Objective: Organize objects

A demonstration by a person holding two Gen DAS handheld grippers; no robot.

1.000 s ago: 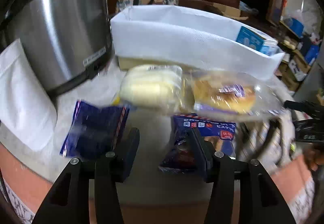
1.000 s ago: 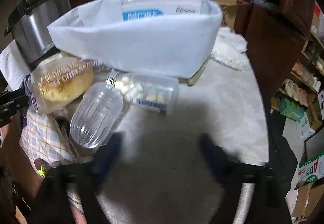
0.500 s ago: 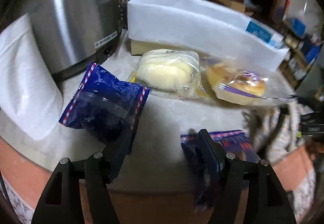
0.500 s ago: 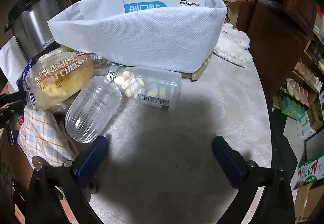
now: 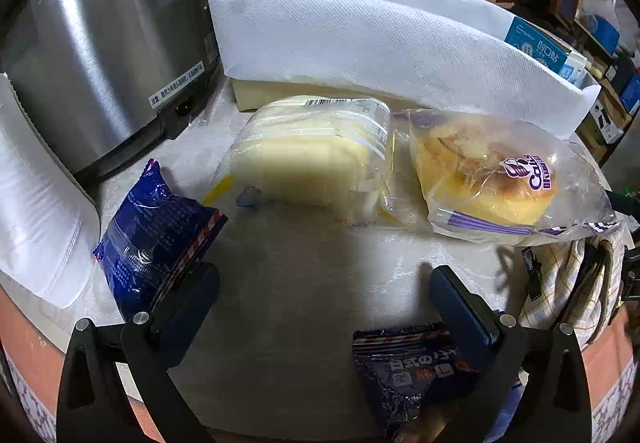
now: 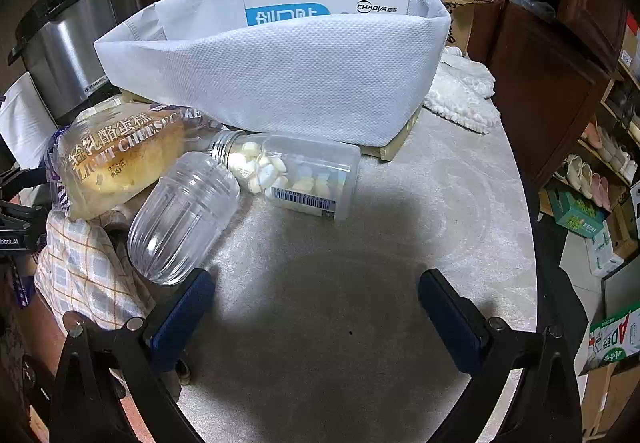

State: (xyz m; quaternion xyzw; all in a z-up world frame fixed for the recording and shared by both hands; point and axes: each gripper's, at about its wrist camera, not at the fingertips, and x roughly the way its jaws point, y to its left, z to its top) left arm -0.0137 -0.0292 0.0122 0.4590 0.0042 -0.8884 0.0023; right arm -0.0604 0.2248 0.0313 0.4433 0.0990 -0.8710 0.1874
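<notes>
Two bread packs point(image 5: 316, 159) side by side before fabric bin point(image 5: 360, 31), cooker point(image 5: 100, 43) left, jars point(image 6: 184, 219) right

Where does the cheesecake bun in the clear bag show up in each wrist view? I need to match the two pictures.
Left wrist: the cheesecake bun lies right of centre, beside the pale wrapped bread.
Right wrist: it sits at the left edge, next to the empty ribbed jar.
Shared landmark: the white fabric bin stands right behind it in both views.
</notes>
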